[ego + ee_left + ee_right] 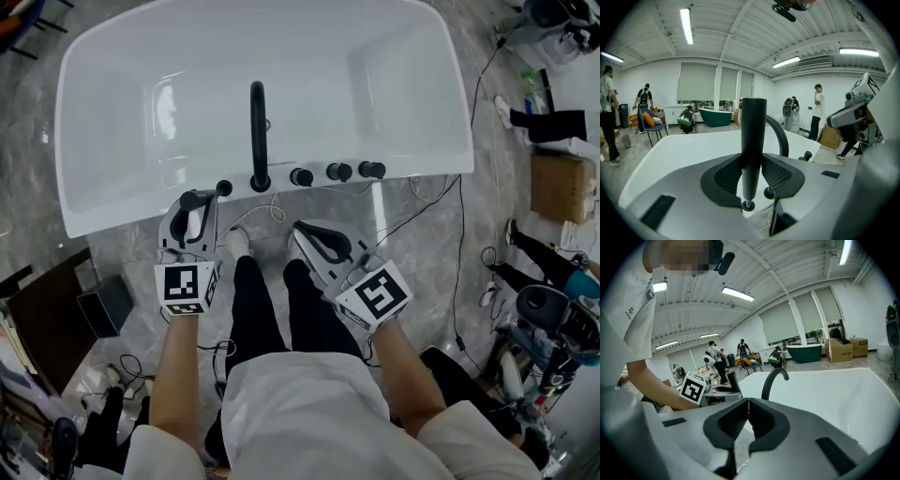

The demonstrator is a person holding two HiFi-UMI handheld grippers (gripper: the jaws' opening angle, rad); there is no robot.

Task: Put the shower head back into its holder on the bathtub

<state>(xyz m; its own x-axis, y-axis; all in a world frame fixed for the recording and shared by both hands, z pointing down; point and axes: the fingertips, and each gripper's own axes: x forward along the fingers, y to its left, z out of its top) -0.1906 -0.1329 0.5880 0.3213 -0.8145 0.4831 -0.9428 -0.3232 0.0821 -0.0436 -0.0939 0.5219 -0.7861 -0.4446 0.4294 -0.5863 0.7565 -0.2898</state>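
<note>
Right now my left gripper [751, 177] is clamped on the shower head [753, 131]. The slim black handle stands upright between my two pads, which press on it from either side. Its upper length rises well above my fingertips, and its ringed lower end pokes out just beneath them.

In the head view the handle [195, 199] sits at the tip of my left gripper [191, 212], just short of the near rim of the white bathtub [112, 103]. It is not seated in anything. The leftmost black fitting [223, 187] on that rim is just beside my fingertips, to their right. I cannot tell from here whether handle and fitting touch. Further right along the rim stand the curved black faucet spout [258, 131] and a row of black knobs [338, 172].

My right gripper [748, 414] has its pads pressed together with nothing between them. It hangs in front of the tub [843, 399], over the floor near my feet, well apart from the shower head.
</note>
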